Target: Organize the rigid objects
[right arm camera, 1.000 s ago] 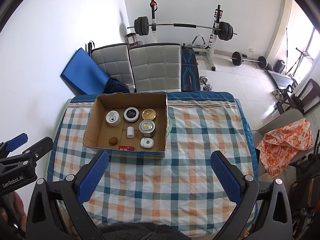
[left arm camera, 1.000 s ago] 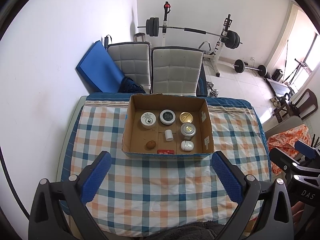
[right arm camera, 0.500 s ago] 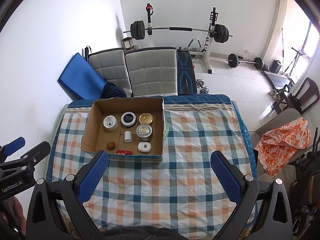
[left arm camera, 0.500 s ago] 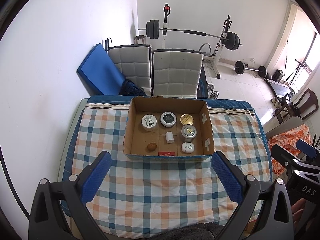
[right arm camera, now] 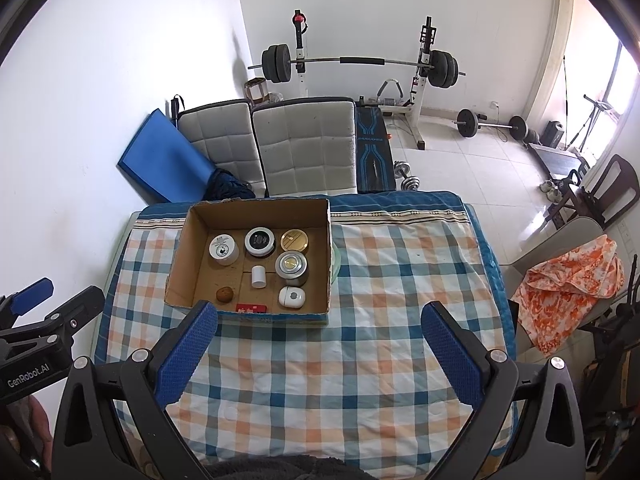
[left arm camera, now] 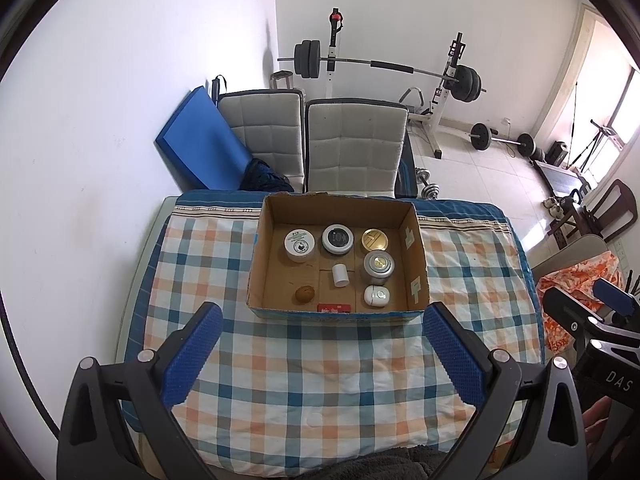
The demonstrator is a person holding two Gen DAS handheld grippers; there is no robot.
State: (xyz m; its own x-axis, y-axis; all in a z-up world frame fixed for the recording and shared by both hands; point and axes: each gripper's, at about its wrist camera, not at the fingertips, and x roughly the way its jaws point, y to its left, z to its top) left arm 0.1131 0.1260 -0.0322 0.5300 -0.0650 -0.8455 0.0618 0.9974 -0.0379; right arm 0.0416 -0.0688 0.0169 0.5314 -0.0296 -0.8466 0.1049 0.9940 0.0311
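An open cardboard box [left arm camera: 417, 264] [right arm camera: 180, 264] sits on the far half of a checked tablecloth. It holds a white jar [left arm camera: 299, 243], a black-lidded jar [left arm camera: 338, 239], a gold-lidded tin [left arm camera: 375, 239], a silver tin [left arm camera: 378, 265], a small white cylinder [left arm camera: 340, 275], a white case [left arm camera: 376, 295], a brown nut [left arm camera: 305, 294] and a red packet [left arm camera: 334, 308]. My left gripper [left arm camera: 322, 342] is open and empty, high above the near cloth. My right gripper [right arm camera: 320, 340] is open and empty, to the right of the box.
The table [right arm camera: 400, 280] has bare cloth right of the box. A pale green plate edge [right arm camera: 335, 264] shows behind the box's right wall. Two padded chairs [left arm camera: 356, 148] stand at the far edge. An orange cloth [right arm camera: 568, 280] lies on a chair at the right.
Both grippers have pulled up and back from the table, so the box looks smaller and farther. The objects in the box have not moved.
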